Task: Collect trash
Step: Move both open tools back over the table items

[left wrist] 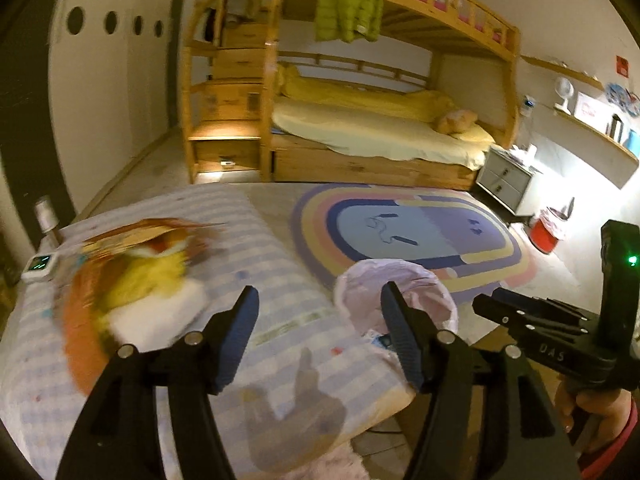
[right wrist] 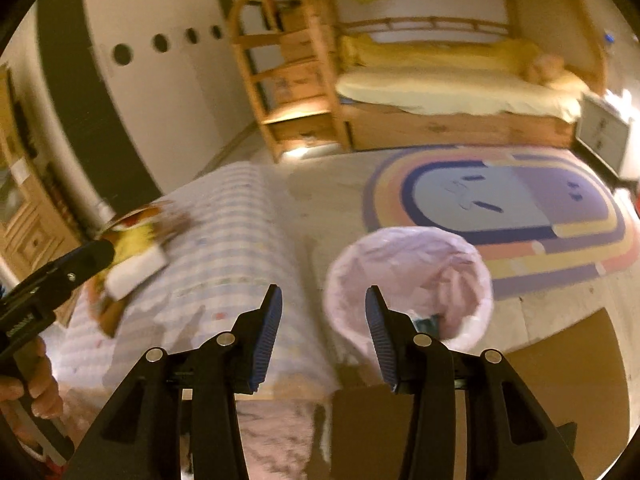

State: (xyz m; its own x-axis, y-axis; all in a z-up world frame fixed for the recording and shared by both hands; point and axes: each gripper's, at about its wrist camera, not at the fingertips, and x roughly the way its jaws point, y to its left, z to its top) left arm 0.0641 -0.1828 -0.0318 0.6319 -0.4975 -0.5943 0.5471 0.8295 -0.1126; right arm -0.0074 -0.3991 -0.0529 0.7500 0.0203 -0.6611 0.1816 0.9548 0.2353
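Observation:
A blurred orange, yellow and white snack bag (left wrist: 140, 280) is over the striped bed, left of my left gripper (left wrist: 320, 308). That gripper is open with nothing between its fingers. A bin with a pink liner (left wrist: 416, 280) stands on the floor beside the bed, just behind the left gripper's right finger. In the right wrist view my right gripper (right wrist: 324, 304) is open and empty, with the pink-lined bin (right wrist: 420, 256) just beyond its right finger and something dark blue inside. The snack bag (right wrist: 136, 248) shows at the left, by the tip of the left gripper (right wrist: 96, 254). A hand holds the right gripper (left wrist: 480, 306).
The striped bed (left wrist: 260, 240) fills the near left. A rainbow rug (left wrist: 420, 232) covers the floor ahead, with a wooden bunk bed (left wrist: 380, 128) behind it. A grey nightstand (left wrist: 504, 180) and a red bin (left wrist: 546, 232) stand at the right. Brown cardboard (right wrist: 560, 360) lies by the pink-lined bin.

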